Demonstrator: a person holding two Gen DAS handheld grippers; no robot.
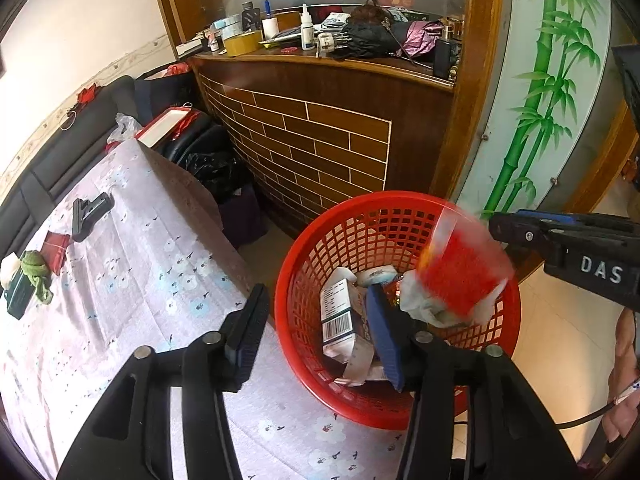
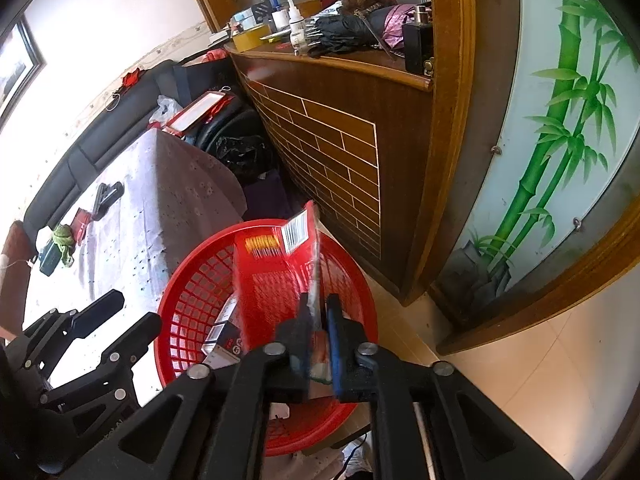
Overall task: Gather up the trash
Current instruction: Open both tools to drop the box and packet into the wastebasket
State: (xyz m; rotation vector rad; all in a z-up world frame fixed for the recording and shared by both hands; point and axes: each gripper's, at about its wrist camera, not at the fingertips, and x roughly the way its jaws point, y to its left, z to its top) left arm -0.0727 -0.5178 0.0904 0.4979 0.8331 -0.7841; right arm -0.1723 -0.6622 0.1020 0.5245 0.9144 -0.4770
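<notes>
Red wrapper (image 2: 280, 264), blurred, hangs over the red mesh basket (image 2: 192, 292) beside the cloth-covered table (image 1: 132, 264), between the right gripper (image 2: 318, 320) fingers, jaws slightly apart; contact unclear. Left gripper (image 1: 316, 320) open, empty, straddling the basket's near rim. Cartons (image 1: 338, 320) lie inside.

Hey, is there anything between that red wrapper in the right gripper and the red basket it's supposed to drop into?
Nothing visible does. The red wrapper hangs directly over the open red basket, between the jaws of the right gripper. Inside lie only earlier trash, such as a barcoded carton and crumpled tissue.
</notes>
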